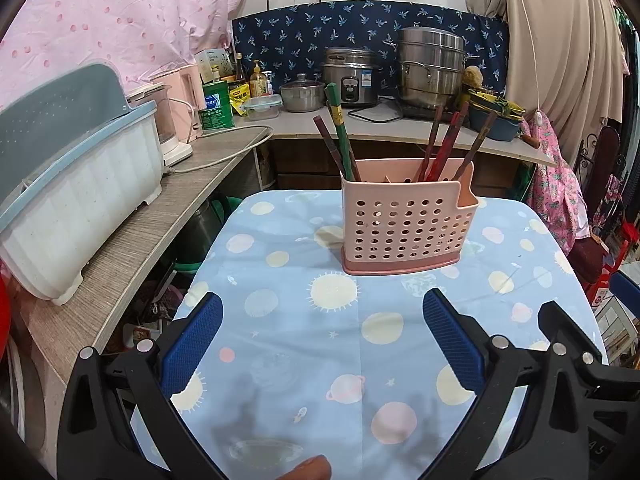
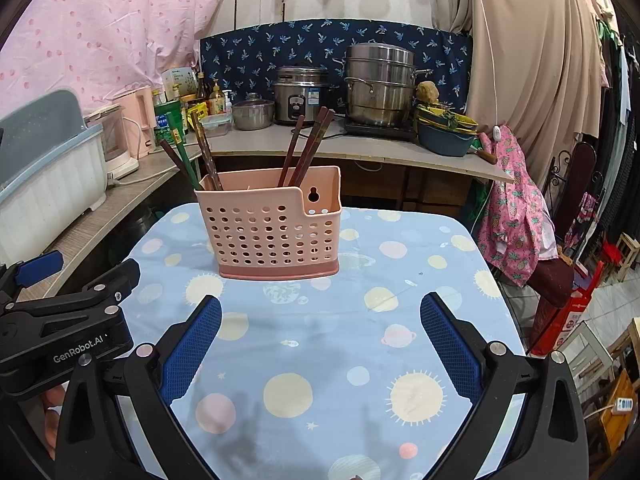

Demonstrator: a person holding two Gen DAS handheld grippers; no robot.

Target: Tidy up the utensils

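My left gripper (image 1: 322,338) and right gripper (image 2: 320,338) wide open, empty | pink holder (image 1: 404,220) at 12 o'clock on table (image 1: 280,360), chopsticks (image 1: 340,140) splayed inside — approach from above, pinch one stick high, lift straight.

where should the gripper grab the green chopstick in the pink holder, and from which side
Grip the green chopstick on its upper shaft, well above the rim of the pink holder, coming down from above on the left. It leans left with its top free, while brown chopsticks crowd it near the rim. The left gripper, open, is probably best placed.
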